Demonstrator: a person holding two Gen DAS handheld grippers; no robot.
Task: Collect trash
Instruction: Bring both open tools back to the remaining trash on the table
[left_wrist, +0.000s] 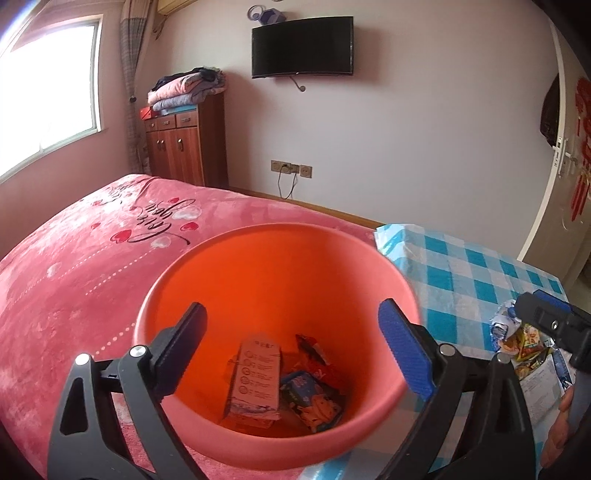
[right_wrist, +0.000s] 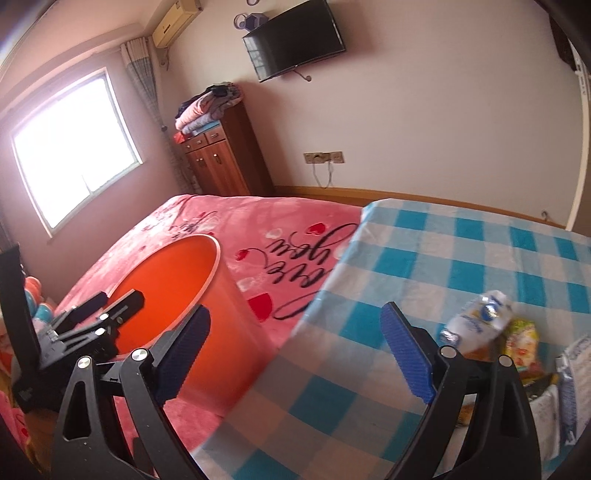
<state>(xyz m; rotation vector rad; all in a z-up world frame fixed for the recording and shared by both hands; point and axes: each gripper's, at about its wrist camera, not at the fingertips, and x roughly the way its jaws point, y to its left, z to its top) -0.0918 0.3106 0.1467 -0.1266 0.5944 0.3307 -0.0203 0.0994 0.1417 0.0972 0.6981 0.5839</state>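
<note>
Right wrist view, wrappers (right_wrist: 517, 343) blurred, partly behind jaws, bucket (right_wrist: 207, 295) cut off

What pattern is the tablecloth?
The tablecloth has a blue-and-white check; it shows best in the right wrist view.

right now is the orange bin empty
No, the orange bin already holds a cardboard carton and colourful wrappers at its bottom.
</note>
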